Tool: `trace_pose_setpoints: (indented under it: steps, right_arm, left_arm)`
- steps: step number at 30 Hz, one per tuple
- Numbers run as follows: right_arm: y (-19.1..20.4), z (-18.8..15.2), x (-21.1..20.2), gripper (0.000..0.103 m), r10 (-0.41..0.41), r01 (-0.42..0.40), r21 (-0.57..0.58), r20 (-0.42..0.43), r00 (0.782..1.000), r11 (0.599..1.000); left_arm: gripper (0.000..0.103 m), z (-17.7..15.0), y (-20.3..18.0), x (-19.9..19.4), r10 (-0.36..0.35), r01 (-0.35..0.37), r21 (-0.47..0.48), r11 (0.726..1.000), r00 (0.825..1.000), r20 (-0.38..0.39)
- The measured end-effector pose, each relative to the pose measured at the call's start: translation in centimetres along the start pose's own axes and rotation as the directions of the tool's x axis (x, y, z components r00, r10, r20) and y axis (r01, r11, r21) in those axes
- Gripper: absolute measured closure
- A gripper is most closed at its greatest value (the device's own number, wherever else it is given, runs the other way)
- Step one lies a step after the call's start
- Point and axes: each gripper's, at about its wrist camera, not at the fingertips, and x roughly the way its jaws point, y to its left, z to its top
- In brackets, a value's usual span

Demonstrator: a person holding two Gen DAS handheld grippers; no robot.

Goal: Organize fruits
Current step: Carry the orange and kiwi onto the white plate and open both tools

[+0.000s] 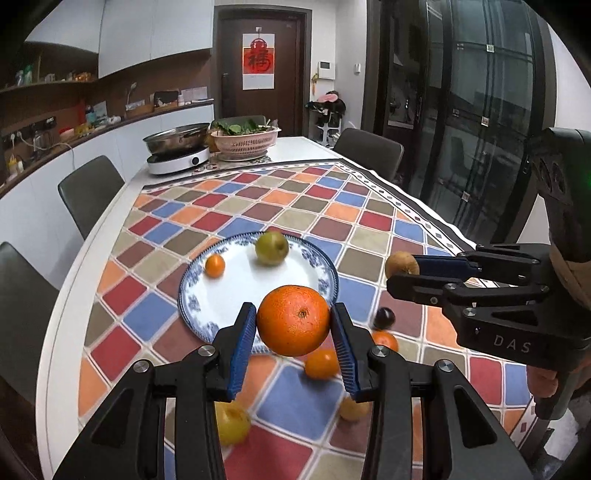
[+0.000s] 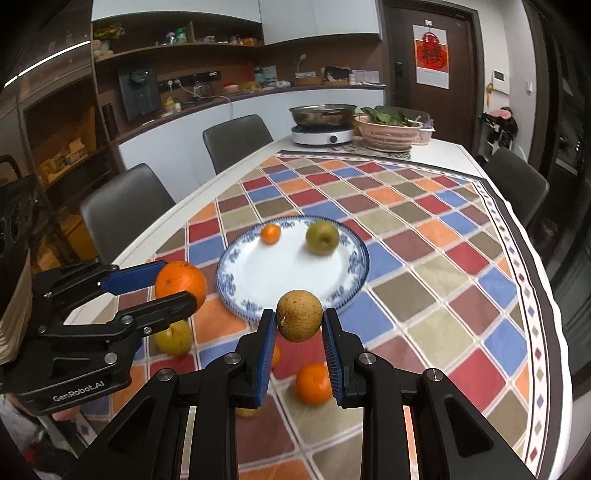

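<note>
While left claw (image 1: pixel 293 319) grips orange (image 1: pixel 293 319) and right claw (image 2: pixel 300 316) grips pear (image 2: pixel 299 315), lower both gently onto bare plate (image 2: pixel 258 273).

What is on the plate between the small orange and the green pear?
Nothing: only bare white plate lies between the small orange and the green pear. Both wrist views show that gap.

Dark door (image 1: pixel 260 70), grey chairs (image 1: pixel 90 192), wht cabinets (image 1: pixel 155 27)

right gripper (image 1: pixel 402 271) body: "DAS" | left gripper (image 2: pixel 177 288) body: "GenRobot.AI" | door poster (image 1: pixel 258 61): red panel, one large Chinese character, "福" | poster's small print: illegible
</note>
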Motion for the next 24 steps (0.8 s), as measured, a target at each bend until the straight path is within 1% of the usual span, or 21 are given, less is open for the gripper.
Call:
trace_pose_setpoints:
  steps: [4, 12, 19, 24]
  right_arm:
    - [-0.2, 1.7, 1.4, 0.076, 0.02, -0.02, -0.008, -0.015, 1.0, 1.0]
    - [-1.2, 4.7, 5.1, 0.076, 0.036, -0.036, -0.004, -0.056, 0.998, 0.999]
    - [-2.3, 6.1, 9.1, 0.076, 0.055, -0.054, 0.009, -0.13, 0.99, 0.998]
    - [-3.2, 6.4, 12.1, 0.076, 0.051, -0.05, 0.011, -0.185, 0.981, 0.999]
  left_arm:
    - [0.062, 1.3, 0.9, 1.4, 0.003, -0.002, 0.016, 1.0, 1.0, -0.02]
    - [0.062, 4.1, 3.2, 5.0, -0.011, 0.011, 0.007, 1.0, 0.998, -0.068]
    - [0.062, 5.7, 4.8, 9.5, -0.01, 0.012, 0.01, 1.0, 0.992, -0.129]
    - [0.062, 6.2, 5.8, 12.9, -0.008, 0.009, 0.007, 1.0, 0.983, -0.183]
